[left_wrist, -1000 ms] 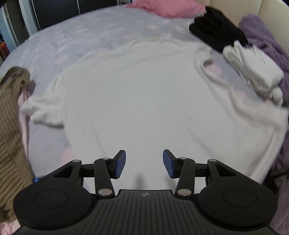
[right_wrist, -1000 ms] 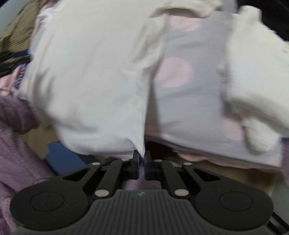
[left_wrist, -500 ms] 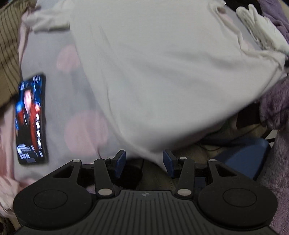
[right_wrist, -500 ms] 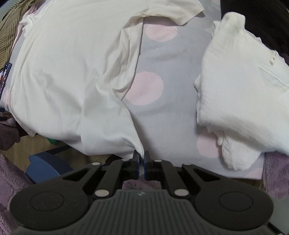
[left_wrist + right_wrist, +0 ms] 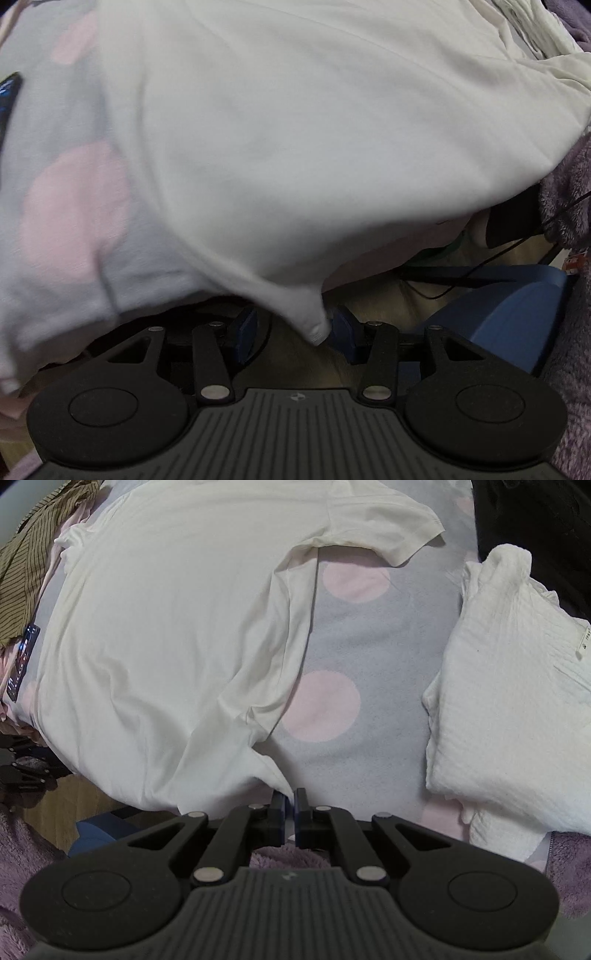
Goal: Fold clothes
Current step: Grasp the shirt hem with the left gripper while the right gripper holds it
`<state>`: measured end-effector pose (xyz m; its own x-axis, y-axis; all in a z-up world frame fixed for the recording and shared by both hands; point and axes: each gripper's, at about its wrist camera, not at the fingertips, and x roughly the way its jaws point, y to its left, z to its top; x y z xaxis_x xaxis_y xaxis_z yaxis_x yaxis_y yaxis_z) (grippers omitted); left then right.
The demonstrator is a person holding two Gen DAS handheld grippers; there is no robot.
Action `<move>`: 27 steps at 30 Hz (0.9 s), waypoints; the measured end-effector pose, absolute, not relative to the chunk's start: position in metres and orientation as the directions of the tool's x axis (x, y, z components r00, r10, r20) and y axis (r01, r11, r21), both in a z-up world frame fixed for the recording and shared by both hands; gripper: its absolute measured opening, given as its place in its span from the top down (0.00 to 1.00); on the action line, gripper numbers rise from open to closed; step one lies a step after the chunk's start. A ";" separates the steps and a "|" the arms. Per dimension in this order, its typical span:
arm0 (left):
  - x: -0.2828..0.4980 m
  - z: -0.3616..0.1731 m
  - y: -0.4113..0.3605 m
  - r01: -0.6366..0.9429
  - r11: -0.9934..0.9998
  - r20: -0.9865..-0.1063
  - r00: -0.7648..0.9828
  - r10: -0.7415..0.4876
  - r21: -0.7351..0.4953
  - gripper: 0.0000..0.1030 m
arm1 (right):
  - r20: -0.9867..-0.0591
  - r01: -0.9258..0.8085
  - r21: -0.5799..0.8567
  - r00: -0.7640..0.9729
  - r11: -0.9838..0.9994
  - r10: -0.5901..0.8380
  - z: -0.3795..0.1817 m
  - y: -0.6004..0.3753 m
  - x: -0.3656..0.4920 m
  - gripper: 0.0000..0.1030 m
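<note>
A white T-shirt (image 5: 166, 646) lies spread flat on a grey bedcover with pink dots (image 5: 369, 768), its hem reaching the near edge of the bed and hanging a little over it. The right gripper (image 5: 290, 808) points straight down at that edge, its jaws closed on the hem corner of the shirt. The left gripper (image 5: 291, 330) is at the other hem corner (image 5: 314, 328) — its blue pads stand apart, the corner hanging between them and lying against the right-hand pad, not pinched. To the right of the shirt a wide strip of bare bedcover is open as far as a folded white garment (image 5: 517, 701); behind that lies something black (image 5: 535, 517). On the shirt's far left side a phone (image 5: 22, 657) rests close beside the cloth, with a brown striped garment (image 5: 26, 561) past it. Below the bed edge are a blue object (image 5: 517, 314) on the floor, dark cables (image 5: 461, 273) and purple fleece (image 5: 569, 192) — all crowded near the hem.
</note>
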<state>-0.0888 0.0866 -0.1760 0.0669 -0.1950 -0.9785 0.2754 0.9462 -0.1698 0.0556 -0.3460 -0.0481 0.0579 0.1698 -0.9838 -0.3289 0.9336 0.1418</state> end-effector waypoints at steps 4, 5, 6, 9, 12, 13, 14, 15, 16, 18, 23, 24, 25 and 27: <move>-0.081 -0.188 0.084 0.240 0.958 -0.984 0.042 -0.174 -0.159 0.62 | -0.982 -0.320 0.150 0.061 0.936 0.179 -0.047 -0.350 0.053 0.95; -0.079 -0.191 0.085 0.226 0.961 -0.985 0.031 -0.172 -0.160 0.68 | -0.981 -0.317 0.153 0.062 0.936 0.182 -0.047 -0.351 0.052 0.95; -0.078 -0.194 0.086 0.213 0.964 -0.985 0.020 -0.169 -0.161 0.86 | -0.981 -0.314 0.156 0.064 0.936 0.185 -0.047 -0.352 0.051 0.95; -0.084 -0.186 0.095 0.213 0.962 -0.982 0.036 -0.184 -0.173 0.99 | -0.977 -0.309 0.170 0.072 0.936 0.201 -0.045 -0.355 0.048 0.95; -0.089 -0.164 0.105 0.198 0.949 -0.966 0.032 -0.258 -0.247 1.00 | -0.968 -0.299 0.199 0.087 0.933 0.234 -0.039 -0.360 0.044 0.95; -0.092 -0.151 0.107 0.206 0.943 -0.959 0.047 -0.278 -0.263 1.00 | -0.964 -0.294 0.211 0.094 0.932 0.248 -0.035 -0.362 0.043 0.95; -0.094 -0.137 0.110 0.215 0.935 -0.951 0.072 -0.301 -0.280 1.00 | -0.960 -0.290 0.224 0.101 0.931 0.263 -0.032 -0.364 0.041 0.95; -0.098 -0.120 0.115 0.216 0.928 -0.939 0.097 -0.331 -0.304 1.00 | -0.954 -0.284 0.238 0.110 0.929 0.278 -0.028 -0.366 0.039 0.95; -0.100 -0.104 0.121 0.213 0.920 -0.925 0.123 -0.360 -0.329 1.00 | -0.947 -0.277 0.254 0.124 0.927 0.296 -0.022 -0.369 0.037 0.95; -0.105 -0.067 0.136 0.206 0.907 -0.891 0.201 -0.407 -0.368 1.00 | -0.927 -0.262 0.291 0.160 0.920 0.339 -0.008 -0.377 0.032 0.95; -0.111 0.010 0.182 0.176 0.868 -0.762 0.421 -0.492 -0.464 1.00 | -0.864 -0.197 0.373 0.283 0.907 0.417 0.027 -0.405 0.015 0.95; -0.112 0.025 0.192 0.169 0.862 -0.732 0.466 -0.497 -0.478 1.00 | -0.852 -0.183 0.386 0.305 0.904 0.426 0.032 -0.411 0.010 0.95; -0.113 0.035 0.200 0.163 0.855 -0.701 0.508 -0.501 -0.493 1.00 | -0.838 -0.169 0.404 0.325 0.899 0.438 0.037 -0.417 0.006 0.95; -0.115 0.056 0.213 0.163 0.827 -0.617 0.592 -0.518 -0.538 1.00 | -0.804 -0.141 0.453 0.362 0.880 0.471 0.046 -0.427 -0.004 0.95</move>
